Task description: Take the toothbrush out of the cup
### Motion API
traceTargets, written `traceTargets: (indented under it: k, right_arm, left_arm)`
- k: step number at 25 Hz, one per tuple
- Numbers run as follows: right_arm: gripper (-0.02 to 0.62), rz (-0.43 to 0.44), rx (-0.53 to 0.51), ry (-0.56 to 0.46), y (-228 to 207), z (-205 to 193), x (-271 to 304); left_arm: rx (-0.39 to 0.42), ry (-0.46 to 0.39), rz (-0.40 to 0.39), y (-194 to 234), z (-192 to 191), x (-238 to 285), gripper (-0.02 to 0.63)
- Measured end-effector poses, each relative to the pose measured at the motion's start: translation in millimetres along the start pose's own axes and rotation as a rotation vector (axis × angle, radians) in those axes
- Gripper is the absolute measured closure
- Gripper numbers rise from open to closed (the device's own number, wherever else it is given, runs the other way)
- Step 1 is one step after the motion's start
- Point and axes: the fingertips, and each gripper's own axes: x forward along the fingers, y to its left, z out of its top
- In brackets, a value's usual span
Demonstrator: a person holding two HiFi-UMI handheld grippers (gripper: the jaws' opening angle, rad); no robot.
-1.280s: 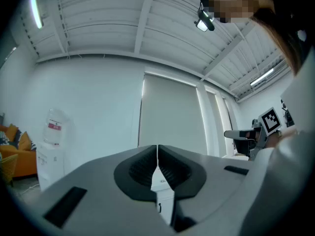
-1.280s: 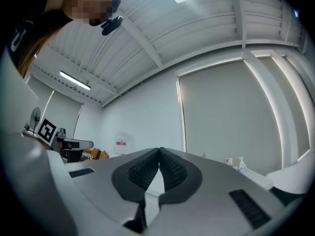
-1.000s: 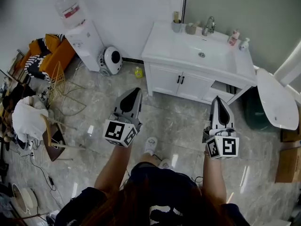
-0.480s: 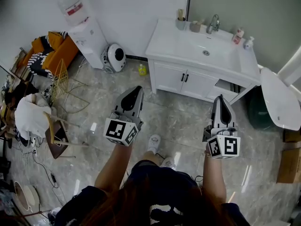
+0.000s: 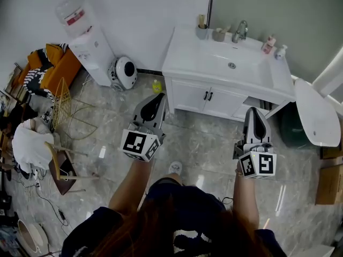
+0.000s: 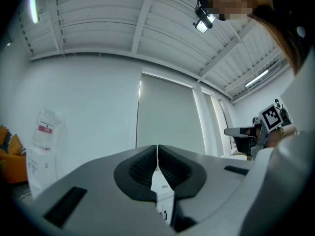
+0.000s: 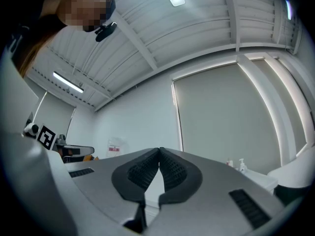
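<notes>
A grey cup (image 5: pixel 201 31) with a toothbrush (image 5: pixel 201 20) standing in it sits at the back left corner of the white vanity top (image 5: pixel 187 50). My left gripper (image 5: pixel 158 97) is shut and empty, held over the floor just in front of the vanity's left end. My right gripper (image 5: pixel 253 111) is also shut and empty, in front of the vanity's right end. In the left gripper view the jaws (image 6: pixel 157 146) meet at the tips; in the right gripper view the jaws (image 7: pixel 159 149) do the same. Both point slightly upward at the wall.
The vanity holds a sink (image 5: pixel 231 64), a tap (image 5: pixel 238 30), a small dish (image 5: pixel 218 34) and bottles (image 5: pixel 272 46) at the back right. A water dispenser (image 5: pixel 86 39), a round white appliance (image 5: pixel 124 69) and a yellow bottle (image 5: pixel 156 85) stand left. A toilet (image 5: pixel 315 116) stands right.
Both grippers have moved forward toward the vanity, still shut. The vanity now lies closer to their tips in the head view.
</notes>
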Motion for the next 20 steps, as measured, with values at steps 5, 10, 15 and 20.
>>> traceTargets:
  k: [5,10,15,20]
  right_arm:
    - [0.581,-0.054,-0.003,0.001,0,-7,53]
    - [0.581,-0.098,0.008,-0.006,4,-18,93]
    - [0.581,-0.105,0.010,0.011,6,-36,121]
    - [0.581,-0.089,-0.005,0.032,2,-50,155]
  left_arm:
    - [-0.010,-0.006,-0.049,46,-5,48,0.581]
    - [-0.011,-0.008,-0.105,82,-11,85,0.580]
    - [-0.018,0.000,-0.120,108,-22,106,0.581]
    - [-0.030,0.006,-0.109,128,-33,118,0.581]
